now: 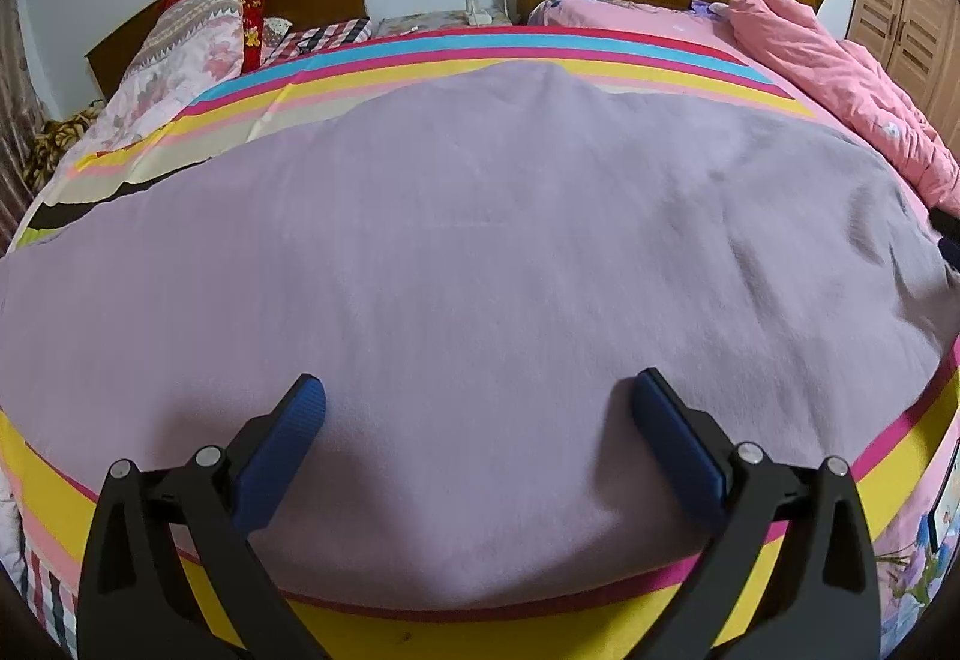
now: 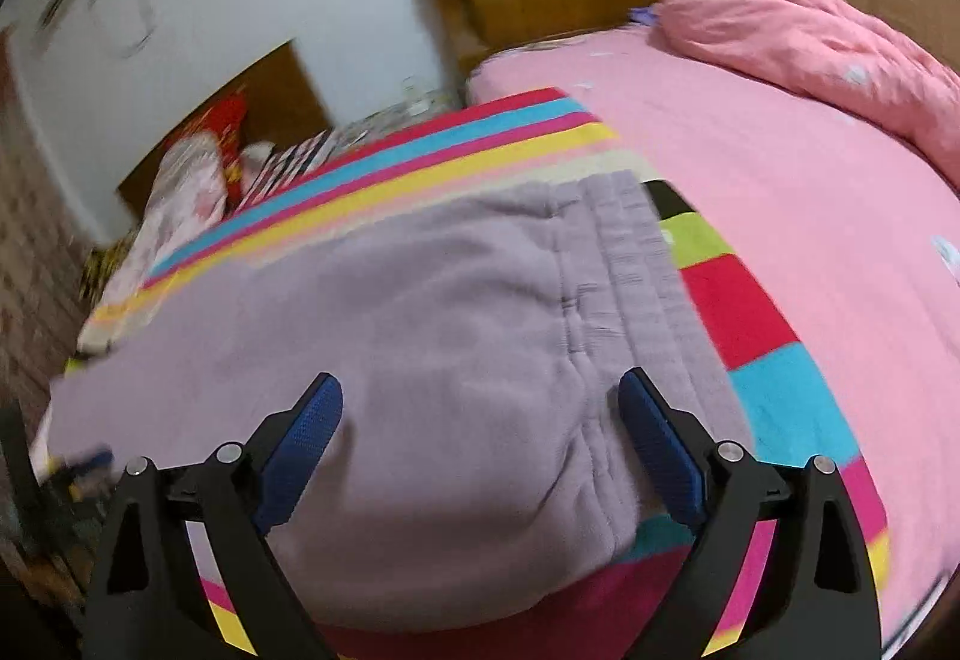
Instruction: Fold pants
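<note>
right wrist: pants (image 2: 432, 336) waistband between spread fingers (image 2: 654, 420), on striped sheet (image 2: 774, 396).

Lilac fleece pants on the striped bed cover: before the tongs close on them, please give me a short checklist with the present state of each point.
1. Left tongs open: ok.
2. Right tongs open: ok.
3. Lilac fleece pants spread flat on the striped bed cover: ok, only light wrinkles.
4. Ribbed elastic waistband within the right view: ok, it runs toward the right finger.
5. Pink quilt away from the pants: ok.
6. Fingers touching the fabric: cannot tell.
</note>
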`<action>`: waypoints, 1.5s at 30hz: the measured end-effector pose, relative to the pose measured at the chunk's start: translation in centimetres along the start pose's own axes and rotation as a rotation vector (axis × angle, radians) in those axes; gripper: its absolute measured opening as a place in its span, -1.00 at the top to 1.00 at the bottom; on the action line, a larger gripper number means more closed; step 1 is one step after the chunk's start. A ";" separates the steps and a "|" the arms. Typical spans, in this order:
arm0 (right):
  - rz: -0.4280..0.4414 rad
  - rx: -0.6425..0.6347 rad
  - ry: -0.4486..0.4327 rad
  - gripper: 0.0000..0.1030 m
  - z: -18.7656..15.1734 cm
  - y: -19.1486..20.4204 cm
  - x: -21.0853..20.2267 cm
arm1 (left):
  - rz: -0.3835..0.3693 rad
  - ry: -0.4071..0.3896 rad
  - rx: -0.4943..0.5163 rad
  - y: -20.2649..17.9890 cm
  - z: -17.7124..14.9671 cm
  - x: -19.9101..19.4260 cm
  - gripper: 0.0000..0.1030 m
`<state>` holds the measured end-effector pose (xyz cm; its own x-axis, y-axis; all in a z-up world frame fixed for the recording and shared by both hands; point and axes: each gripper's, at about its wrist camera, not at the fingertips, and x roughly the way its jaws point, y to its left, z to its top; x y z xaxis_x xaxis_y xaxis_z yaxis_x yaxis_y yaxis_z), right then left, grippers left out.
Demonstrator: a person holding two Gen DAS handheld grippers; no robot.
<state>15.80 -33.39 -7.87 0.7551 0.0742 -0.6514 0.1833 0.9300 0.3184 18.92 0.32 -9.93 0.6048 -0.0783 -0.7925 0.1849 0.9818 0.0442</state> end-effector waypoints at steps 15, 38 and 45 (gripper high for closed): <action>0.054 -0.478 0.183 -0.79 -8.4 16.9 3.8 | -0.003 -0.073 0.037 2.5 -2.4 -1.7 -0.97; 0.238 -0.570 0.161 -0.79 -9.4 30.9 3.7 | -0.182 -0.353 -1.073 45.3 -12.9 -4.9 -0.92; 0.215 -0.574 0.180 -0.79 -9.7 30.9 3.5 | -0.286 -0.413 -1.109 51.7 -12.7 -2.6 -0.88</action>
<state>18.02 -0.94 -6.98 0.6111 0.2930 -0.7353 -0.3642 0.9289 0.0675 17.04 53.48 -13.33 0.8890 -0.1672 -0.4263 -0.2880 0.5197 -0.8044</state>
